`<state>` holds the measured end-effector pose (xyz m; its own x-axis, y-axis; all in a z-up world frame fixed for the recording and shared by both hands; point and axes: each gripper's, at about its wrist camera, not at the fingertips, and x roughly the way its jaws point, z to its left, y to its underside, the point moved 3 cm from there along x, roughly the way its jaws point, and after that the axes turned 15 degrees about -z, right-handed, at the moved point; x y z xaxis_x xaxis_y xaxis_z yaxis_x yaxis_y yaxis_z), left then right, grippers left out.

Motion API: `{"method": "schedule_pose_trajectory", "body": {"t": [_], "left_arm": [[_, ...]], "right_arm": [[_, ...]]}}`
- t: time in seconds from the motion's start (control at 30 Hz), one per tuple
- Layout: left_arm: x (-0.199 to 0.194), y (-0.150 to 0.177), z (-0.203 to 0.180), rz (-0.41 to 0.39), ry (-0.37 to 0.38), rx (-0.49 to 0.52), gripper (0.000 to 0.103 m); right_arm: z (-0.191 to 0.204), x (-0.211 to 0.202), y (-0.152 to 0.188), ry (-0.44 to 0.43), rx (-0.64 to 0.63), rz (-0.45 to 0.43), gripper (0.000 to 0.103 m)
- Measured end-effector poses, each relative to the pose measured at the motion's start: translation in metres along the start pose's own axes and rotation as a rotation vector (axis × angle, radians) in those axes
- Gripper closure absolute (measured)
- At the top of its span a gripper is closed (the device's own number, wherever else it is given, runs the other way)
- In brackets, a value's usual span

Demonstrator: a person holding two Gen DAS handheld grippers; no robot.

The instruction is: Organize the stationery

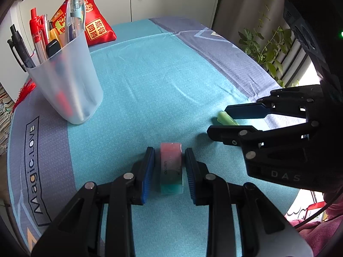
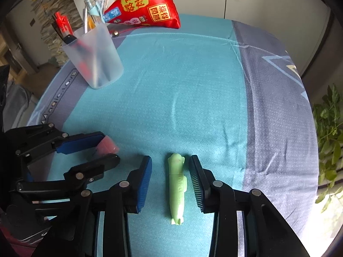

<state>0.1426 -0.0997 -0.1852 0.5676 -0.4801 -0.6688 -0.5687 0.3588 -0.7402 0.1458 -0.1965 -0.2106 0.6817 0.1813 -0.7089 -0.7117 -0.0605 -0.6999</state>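
A small pink and teal block (image 1: 171, 167) rests on the teal cloth (image 1: 160, 81), and my left gripper (image 1: 169, 151) is shut on its sides. The right wrist view shows the block's pink end (image 2: 109, 145) poking out of the left gripper (image 2: 110, 147). A light green pen-shaped item (image 2: 176, 188) lies flat on the cloth between the fingers of my right gripper (image 2: 170, 158). That gripper is open: the right pad is close to the item and the left pad stands well clear. The left wrist view shows the right gripper (image 1: 218, 120) straddling the green item (image 1: 227, 118).
A frosted plastic cup (image 1: 70, 81) holding several pens stands at the far left of the table. A red fabric pouch (image 1: 96, 27) leans behind it. A leafy plant (image 1: 263, 49) grows past the right edge. Grey-blue cloth borders the teal middle.
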Motion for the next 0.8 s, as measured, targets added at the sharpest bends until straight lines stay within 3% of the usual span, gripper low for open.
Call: {"method": "schedule_pose_trajectory", "body": {"t": [0.17, 0.2, 0.23, 0.47, 0.8], "left_arm": [[0.0, 0.001, -0.001, -0.012, -0.007, 0.005, 0.078], [0.001, 0.001, -0.001, -0.016, -0.009, 0.005, 0.077], [0.001, 0.001, 0.0, -0.019, -0.012, 0.007, 0.082], [-0.008, -0.002, 0.008, -0.044, -0.001, -0.028, 0.085], [-0.052, -0.024, 0.028, -0.175, 0.017, -0.09, 0.085]], "right_arm": [[0.009, 0.0, 0.001, 0.058, -0.07, 0.014, 0.066], [0.008, 0.0, 0.001, 0.061, -0.057, 0.016, 0.07], [0.006, -0.001, 0.001, 0.07, -0.046, 0.009, 0.087], [0.001, -0.021, -0.007, 0.113, -0.008, -0.062, 0.088], [-0.001, -0.058, -0.019, 0.113, 0.054, -0.168, 0.088]]}}
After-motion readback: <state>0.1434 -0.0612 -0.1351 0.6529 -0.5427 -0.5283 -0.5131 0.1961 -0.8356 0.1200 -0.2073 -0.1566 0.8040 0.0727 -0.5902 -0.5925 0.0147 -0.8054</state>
